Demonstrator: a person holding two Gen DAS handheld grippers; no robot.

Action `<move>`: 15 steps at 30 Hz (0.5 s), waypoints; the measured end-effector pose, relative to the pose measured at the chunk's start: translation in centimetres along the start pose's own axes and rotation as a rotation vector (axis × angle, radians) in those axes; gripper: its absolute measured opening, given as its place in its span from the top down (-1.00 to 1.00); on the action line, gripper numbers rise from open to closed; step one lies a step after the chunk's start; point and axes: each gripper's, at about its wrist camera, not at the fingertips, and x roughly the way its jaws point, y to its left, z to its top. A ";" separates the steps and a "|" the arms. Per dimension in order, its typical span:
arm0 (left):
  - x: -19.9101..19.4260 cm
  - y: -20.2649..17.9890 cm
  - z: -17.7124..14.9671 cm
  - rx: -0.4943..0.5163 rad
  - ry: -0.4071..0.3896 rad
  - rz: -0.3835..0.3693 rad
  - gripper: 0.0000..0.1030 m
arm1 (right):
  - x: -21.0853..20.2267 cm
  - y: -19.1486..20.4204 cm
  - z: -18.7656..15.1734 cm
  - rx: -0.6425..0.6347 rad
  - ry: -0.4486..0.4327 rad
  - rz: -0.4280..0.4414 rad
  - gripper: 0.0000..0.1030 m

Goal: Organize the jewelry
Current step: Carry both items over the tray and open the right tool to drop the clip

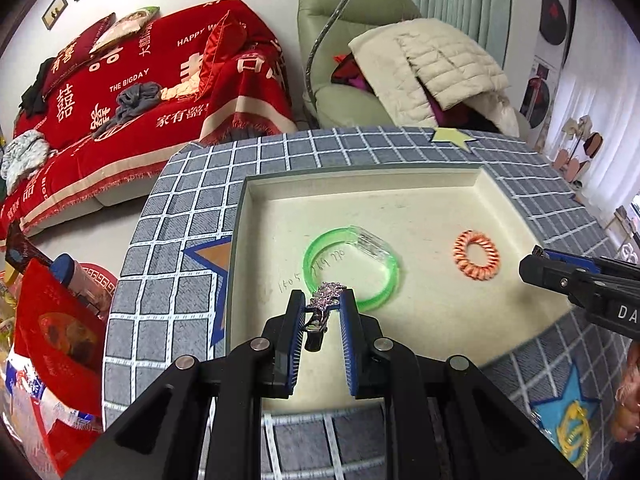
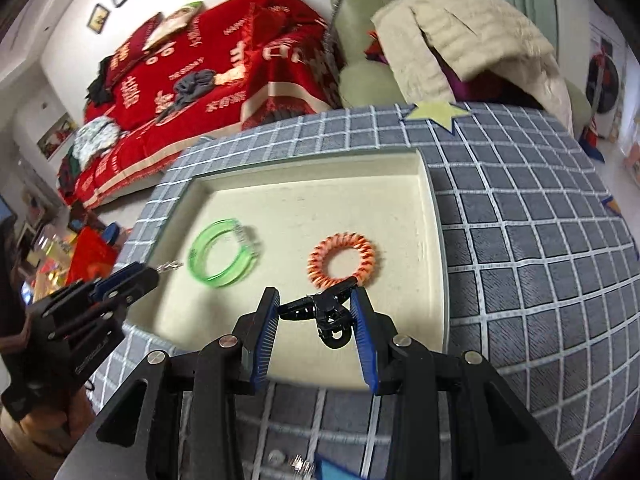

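Note:
My left gripper is shut on a sparkly pink hair clip, held over the near part of the cream tray. Just beyond it in the tray lies a green bangle with a clear section, and to the right an orange spiral hair tie. My right gripper is shut on a black claw clip, above the tray's near edge and close in front of the orange hair tie. The green bangle lies left of it. The left gripper shows at the left edge of the right wrist view.
The tray sits on a grey checked cloth with star patches. A yellow item lies on a blue star patch at near right. Beyond are a red-covered sofa and a green armchair with a cream jacket.

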 end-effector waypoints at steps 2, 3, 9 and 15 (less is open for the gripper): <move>0.8 0.1 0.2 -0.005 0.002 0.006 0.25 | 0.9 -0.5 0.3 0.017 0.002 -0.008 0.23; 1.2 0.1 0.3 -0.006 0.003 0.013 0.25 | 1.4 -0.7 0.5 0.023 0.000 -0.014 0.23; 3.4 0.2 -0.2 -0.010 0.053 0.038 0.25 | 3.5 -1.3 0.6 0.019 0.015 -0.043 0.23; 3.4 -0.7 -0.4 0.043 0.034 0.083 0.25 | 4.3 -1.4 -0.1 -0.005 0.023 -0.088 0.21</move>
